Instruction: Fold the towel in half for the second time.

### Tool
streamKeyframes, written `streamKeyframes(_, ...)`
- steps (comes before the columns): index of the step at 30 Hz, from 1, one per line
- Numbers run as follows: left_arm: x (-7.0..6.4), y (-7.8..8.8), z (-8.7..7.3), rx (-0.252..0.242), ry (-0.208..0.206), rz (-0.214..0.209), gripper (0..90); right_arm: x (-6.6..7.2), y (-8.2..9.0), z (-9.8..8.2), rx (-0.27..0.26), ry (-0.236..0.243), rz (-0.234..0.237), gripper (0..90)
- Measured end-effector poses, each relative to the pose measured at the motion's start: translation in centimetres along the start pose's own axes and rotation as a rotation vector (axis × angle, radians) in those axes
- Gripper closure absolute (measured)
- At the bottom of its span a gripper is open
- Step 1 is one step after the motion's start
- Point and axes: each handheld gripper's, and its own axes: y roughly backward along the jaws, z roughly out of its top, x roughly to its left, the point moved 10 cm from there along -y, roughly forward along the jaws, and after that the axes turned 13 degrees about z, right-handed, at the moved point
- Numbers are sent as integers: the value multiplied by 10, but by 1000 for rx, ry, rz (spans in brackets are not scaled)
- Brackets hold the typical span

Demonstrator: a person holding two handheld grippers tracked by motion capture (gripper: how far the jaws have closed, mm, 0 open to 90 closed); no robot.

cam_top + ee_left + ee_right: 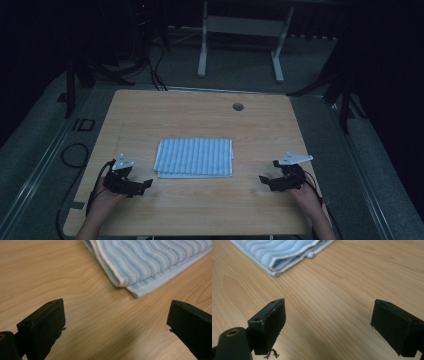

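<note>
**Folded towel on wooden table, flanked by two hand-held grippers**

Item 1. Towel [194, 157]: light blue with a wavy ribbed weave, folded into a flat rectangle of several layers. It is laid near the middle of the table [200, 112], slightly toward the person's edge, its long sides running across the table. White-edged layers are seen at the fold in the left gripper view [150, 260], where one corner is turned toward the jaws; a stacked corner is likewise seen in the right gripper view [282, 255]. Nothing is placed on it and it is touched by neither gripper.

Item 2. Left gripper [146, 184]: held in the person's left hand [107, 197] at the table's near left, just beside the towel's near left corner but apart from it. Its jaws are spread wide, with bare wood between them [116, 322].

Item 3. Right gripper [262, 179]: held in the person's right hand [305, 195] at the near right, a little farther from the towel's right edge. Its jaws are likewise parted wide over bare wood [328, 322]; a few loose threads are caught at the base of one jaw.

Item 4. Table: pale wood grain, with a round cable hole [238, 106] near the far edge. A pale frame stand [240, 35] is placed on the dark floor beyond it.
</note>
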Motion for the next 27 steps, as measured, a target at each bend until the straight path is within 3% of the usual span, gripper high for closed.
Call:
streamKeyframes(3, 5, 2, -6, 5, 30, 6, 17, -3, 7, -11, 6, -16, -26, 118)
streamKeyframes(9, 12, 5, -17, 2, 46, 27, 17, -4, 20, -30, 9, -41, -60, 118)
streamKeyframes(19, 23, 15, -27, -30, 87, 70, 17, -8, 44, -46, -68, -72, -141, 104)
streamKeyframes(23, 29, 16, -29, -44, 113, 89, 17, -11, 54, -48, -115, -111, -161, 104)
streamKeyframes(27, 33, 18, -26, -84, 130, 114, 17, -17, 61, -55, -134, -139, -230, 104)
